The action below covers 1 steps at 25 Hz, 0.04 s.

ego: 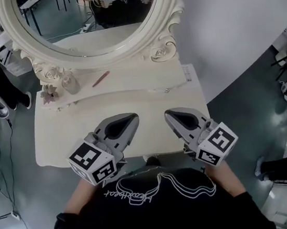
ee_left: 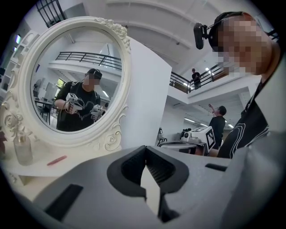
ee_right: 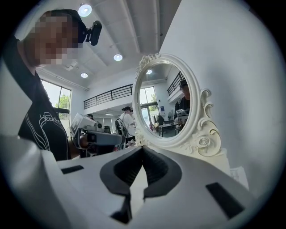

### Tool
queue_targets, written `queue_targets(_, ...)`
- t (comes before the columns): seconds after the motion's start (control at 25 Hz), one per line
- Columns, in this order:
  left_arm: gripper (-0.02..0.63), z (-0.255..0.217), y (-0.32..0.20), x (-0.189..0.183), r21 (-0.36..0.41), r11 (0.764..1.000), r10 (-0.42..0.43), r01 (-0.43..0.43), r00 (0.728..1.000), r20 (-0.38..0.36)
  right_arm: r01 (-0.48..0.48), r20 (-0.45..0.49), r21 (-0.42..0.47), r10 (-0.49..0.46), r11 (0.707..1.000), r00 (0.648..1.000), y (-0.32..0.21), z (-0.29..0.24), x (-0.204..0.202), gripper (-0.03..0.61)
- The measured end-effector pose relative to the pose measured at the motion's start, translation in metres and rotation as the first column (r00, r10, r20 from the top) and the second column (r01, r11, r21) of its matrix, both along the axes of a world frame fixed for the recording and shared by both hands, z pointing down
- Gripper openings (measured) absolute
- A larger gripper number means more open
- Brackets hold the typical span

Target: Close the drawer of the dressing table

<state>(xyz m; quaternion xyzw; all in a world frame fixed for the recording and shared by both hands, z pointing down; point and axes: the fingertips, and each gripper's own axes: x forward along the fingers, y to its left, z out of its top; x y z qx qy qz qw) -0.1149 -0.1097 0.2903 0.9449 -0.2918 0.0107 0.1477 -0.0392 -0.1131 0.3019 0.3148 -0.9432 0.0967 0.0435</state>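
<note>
Left hand-held gripper [ego: 132,119] and right hand-held gripper [ego: 170,114] are shown clenched, empty, above the dressing table [ego: 58,143]. The drawer is hidden below the front edge; it is judged rigid and free-sliding, best pushed at its front centre.

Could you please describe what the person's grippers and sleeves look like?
The left gripper and right gripper are grey with black ribbed pads and a white cube of black square markers each. The top is black with white line print.
</note>
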Motion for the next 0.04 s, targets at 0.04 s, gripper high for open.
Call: queue_targets(0.04,0.003,0.0008,0.0008,-0.0001,-0.003,1.0,0.002,-0.002,1.0,-0.001,-0.001,0.003,-0.004,0.001,1.0,1.0,0.0009,0.0013,-0.0007,0.003)
